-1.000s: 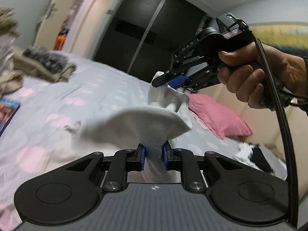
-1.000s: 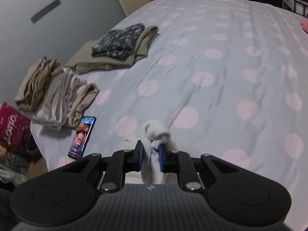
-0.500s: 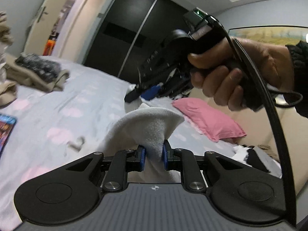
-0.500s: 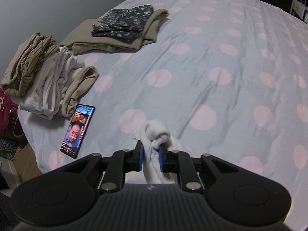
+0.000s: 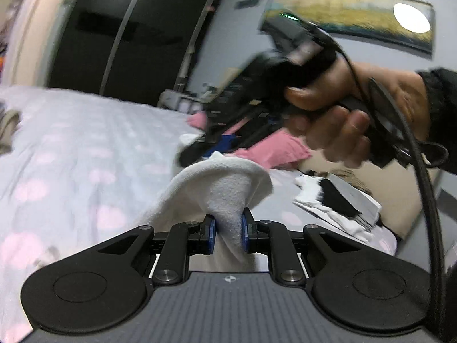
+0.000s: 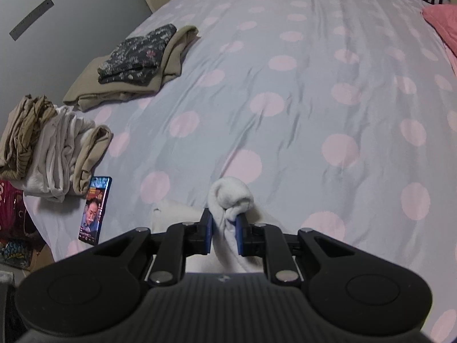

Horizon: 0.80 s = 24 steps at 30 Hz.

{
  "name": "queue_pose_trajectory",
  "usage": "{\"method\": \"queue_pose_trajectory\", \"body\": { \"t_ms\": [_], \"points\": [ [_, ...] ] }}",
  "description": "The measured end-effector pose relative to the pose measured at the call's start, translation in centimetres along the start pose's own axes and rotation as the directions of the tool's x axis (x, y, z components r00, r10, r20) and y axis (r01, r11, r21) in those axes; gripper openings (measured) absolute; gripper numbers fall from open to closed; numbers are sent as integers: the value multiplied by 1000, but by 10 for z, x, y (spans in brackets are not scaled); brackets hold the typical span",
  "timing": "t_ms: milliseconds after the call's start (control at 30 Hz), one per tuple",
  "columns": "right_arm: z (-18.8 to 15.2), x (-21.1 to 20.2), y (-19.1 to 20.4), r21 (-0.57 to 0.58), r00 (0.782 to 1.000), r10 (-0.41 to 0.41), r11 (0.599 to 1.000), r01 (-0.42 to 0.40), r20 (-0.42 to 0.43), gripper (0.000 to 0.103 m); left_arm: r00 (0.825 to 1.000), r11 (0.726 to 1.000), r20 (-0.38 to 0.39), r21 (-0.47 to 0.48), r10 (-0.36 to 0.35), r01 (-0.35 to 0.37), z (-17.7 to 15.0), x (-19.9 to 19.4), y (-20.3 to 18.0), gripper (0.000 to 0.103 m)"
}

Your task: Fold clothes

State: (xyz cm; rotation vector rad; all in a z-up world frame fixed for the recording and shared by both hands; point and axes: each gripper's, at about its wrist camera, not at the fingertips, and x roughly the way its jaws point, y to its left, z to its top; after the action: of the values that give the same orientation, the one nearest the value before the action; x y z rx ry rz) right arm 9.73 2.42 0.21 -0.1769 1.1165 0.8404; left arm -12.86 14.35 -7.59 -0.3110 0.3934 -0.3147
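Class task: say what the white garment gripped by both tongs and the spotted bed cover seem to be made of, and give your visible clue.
White garment: looks like soft knit, perhaps fleecy cotton; matte, fuzzy nap, limp drape. Spotted bed cover: apparently thin woven cotton; smooth, fine creases, printed pink dots.

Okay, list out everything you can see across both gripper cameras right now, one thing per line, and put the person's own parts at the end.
white cloth garment: one, white, pinched by both grippers above the bed
polka-dot bedsheet: one, pale grey with pink dots, covers the bed
dark floral folded garment: one, black patterned, on top of the olive garment
olive folded garment: one, khaki, far left of the bed
rolled beige and white clothes: one pile, bed's left edge
smartphone: one, screen lit, beside that pile
pink pillow: one, pink, far side of the bed
black and white clothes: one heap, right on the bed
left gripper: black, blue pads, shut on cloth
right gripper: black, shut on cloth
hand: one, holding the right gripper
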Motion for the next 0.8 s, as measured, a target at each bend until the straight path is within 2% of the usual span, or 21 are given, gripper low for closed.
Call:
{"method": "queue_pose_trajectory", "body": {
  "t_ms": [67,133,233,300,400,500,567,700,767,800],
  "points": [
    [2,10,8,-9,1000,14,1000,-14,-14,18,999,995,8,-98,35,-34,-19,-14,18,15],
    [4,28,28,-47,999,26,998,-28,-43,18,997,974,15,-213,76,-71,-46,-31,35,15],
    [7,59,67,-132,995,25,990,-38,-99,18,993,915,22,-392,114,-96,-89,-50,58,15],
    [5,84,94,-190,989,13,981,-41,-146,18,992,873,31,-478,122,-93,-110,-59,68,15],
    [-1,116,123,-260,977,-12,965,-45,-211,18,989,824,31,-558,147,-105,-129,-69,75,15],
    [-10,144,147,-323,966,-41,945,-45,-256,18,986,803,12,-582,166,-128,-141,-76,70,15],
    [-13,156,156,-343,963,-59,938,-37,-264,19,985,776,-4,-616,172,-138,-148,-78,73,16],
    [-17,172,161,-351,964,-79,936,-16,-255,19,988,690,-20,-713,156,-123,-154,-87,92,18],
    [-17,175,158,-337,966,-73,941,-14,-246,27,989,672,-26,-731,148,-120,-151,-90,95,18],
    [-18,174,155,-325,969,-62,945,-20,-240,27,989,668,-33,-734,147,-124,-150,-92,95,18]
  ]
}}
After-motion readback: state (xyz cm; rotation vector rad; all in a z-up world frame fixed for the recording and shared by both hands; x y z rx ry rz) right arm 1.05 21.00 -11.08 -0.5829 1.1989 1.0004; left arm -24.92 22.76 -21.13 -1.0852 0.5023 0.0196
